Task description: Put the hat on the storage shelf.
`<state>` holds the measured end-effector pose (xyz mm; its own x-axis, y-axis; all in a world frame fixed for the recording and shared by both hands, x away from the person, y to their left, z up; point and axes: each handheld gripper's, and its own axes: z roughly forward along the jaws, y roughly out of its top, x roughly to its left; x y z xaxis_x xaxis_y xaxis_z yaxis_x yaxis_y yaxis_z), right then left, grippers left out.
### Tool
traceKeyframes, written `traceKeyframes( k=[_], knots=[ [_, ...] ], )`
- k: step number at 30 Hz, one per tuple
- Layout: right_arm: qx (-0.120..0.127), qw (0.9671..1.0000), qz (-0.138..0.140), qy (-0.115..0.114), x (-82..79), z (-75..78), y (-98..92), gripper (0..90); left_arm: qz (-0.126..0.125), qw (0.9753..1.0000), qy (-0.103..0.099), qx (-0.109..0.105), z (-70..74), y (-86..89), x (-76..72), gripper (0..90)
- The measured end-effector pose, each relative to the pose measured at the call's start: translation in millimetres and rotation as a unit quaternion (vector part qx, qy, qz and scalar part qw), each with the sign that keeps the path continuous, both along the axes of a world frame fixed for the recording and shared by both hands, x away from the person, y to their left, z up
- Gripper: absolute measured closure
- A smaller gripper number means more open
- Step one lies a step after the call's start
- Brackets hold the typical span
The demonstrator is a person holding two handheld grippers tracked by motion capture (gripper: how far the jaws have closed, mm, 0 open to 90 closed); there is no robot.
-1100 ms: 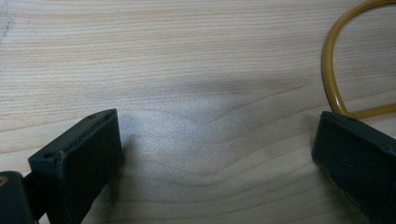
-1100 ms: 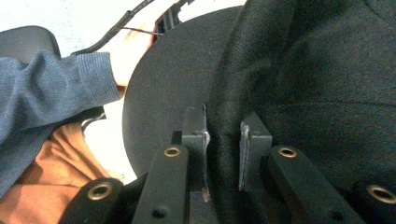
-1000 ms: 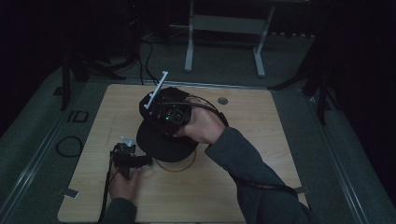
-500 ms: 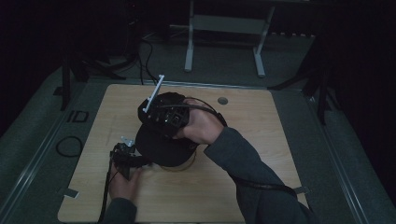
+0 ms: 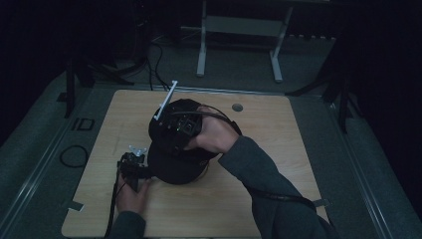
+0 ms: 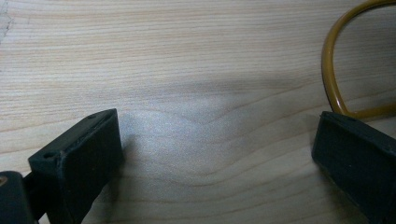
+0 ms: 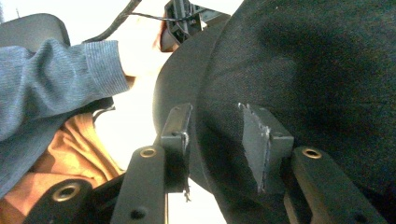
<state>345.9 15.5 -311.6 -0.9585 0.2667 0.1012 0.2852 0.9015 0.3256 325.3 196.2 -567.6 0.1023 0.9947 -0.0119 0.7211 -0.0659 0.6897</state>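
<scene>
A black cap (image 5: 176, 167) hangs over the middle of the wooden table (image 5: 259, 124). My right gripper (image 5: 175, 128) is shut on it from above. In the right gripper view the jaws pinch the cap's dark fabric (image 7: 303, 70) near its brim, gripper (image 7: 215, 140). My left gripper (image 5: 133, 164) rests low at the cap's left edge. It is open, and bare wood lies between its jaws in the left gripper view, gripper (image 6: 215, 154). A thin yellow ring (image 6: 332, 70) lies on the wood just past its right jaw.
A small round grommet hole (image 5: 237, 107) sits near the table's far edge. A white stick-like part (image 5: 166, 99) juts up from the right gripper. A metal stand (image 5: 239, 30) and cables are on the floor beyond the table. A grey sleeve (image 7: 46, 70) crosses the right gripper view.
The right gripper has carried the cap a little left and toward the person, so the cap now covers the yellow ring in the high view. The left gripper has stayed put.
</scene>
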Motion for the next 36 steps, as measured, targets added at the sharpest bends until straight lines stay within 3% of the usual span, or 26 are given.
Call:
traceKeyframes(
  k=[17, 21, 36],
  knots=[
    [0.025, 0.9996, -0.007, -0.009, -4.4, 15.1, -11.4, 50.4, 0.000, 1.0000, 0.000, 0.000, 0.1, 0.1, 0.0, 1.2],
    [0.026, 0.9993, -0.018, -0.017, -3.6, 20.0, -21.6, 48.1, -0.001, 1.0000, 0.001, 0.001, 0.1, 0.1, 0.0, 1.2],
    [0.039, 0.9968, -0.070, -0.005, 3.9, 11.9, -82.5, 47.3, -0.001, 1.0000, 0.001, 0.001, 0.1, 0.1, -0.1, 1.2]
  ],
)
